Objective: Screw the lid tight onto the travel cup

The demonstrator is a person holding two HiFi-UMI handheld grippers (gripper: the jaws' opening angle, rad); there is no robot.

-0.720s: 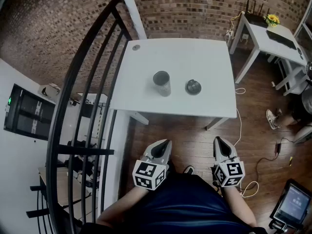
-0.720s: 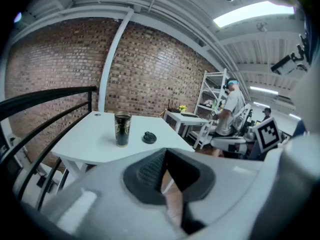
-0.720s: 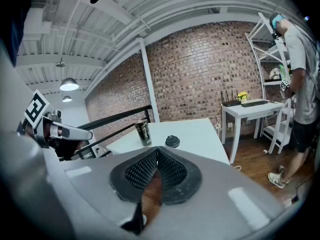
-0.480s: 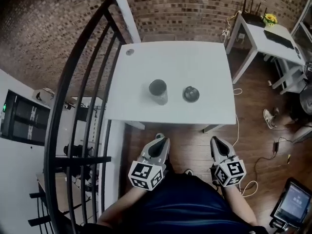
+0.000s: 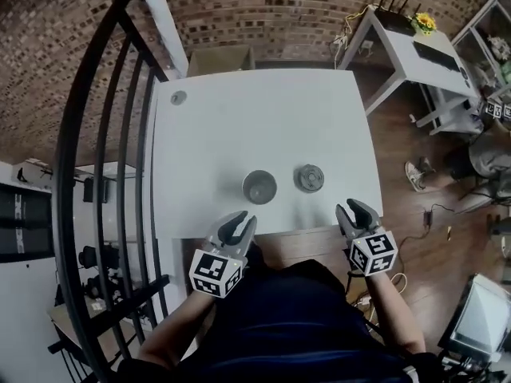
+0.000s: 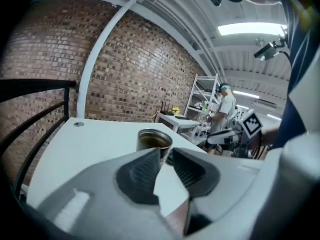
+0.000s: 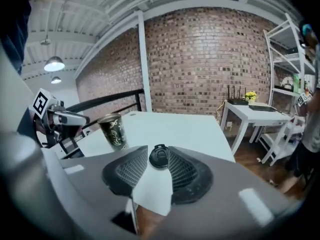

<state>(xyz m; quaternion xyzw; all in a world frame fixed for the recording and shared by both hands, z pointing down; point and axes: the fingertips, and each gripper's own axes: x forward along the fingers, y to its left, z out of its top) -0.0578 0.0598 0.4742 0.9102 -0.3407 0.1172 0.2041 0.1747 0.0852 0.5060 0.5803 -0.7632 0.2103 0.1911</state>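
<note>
An open dark metal travel cup (image 5: pixel 259 187) stands upright near the front edge of the white table (image 5: pixel 239 126). Its dark round lid (image 5: pixel 310 177) lies flat on the table just right of the cup, apart from it. My left gripper (image 5: pixel 238 223) hovers at the table's near edge, just short of the cup, jaws a little apart and empty. In the left gripper view the cup (image 6: pixel 155 143) rises right behind the fingertips (image 6: pixel 150 160). My right gripper (image 5: pixel 352 211) is at the front right corner, open and empty. In the right gripper view the lid (image 7: pixel 160 156) sits beyond the jaws, with the cup (image 7: pixel 112 130) to its left.
A black curved railing (image 5: pixel 104 134) runs along the table's left side. A small round disc (image 5: pixel 178 97) lies at the table's far left corner. A second white table (image 5: pixel 407 42) with a router and yellow flowers stands at the back right. A person (image 6: pixel 225 111) stands by shelves there.
The head view has moved forward over the table, so cup and lid now lie close in front. Both grippers have come up from over the floor to the table's near edge.
</note>
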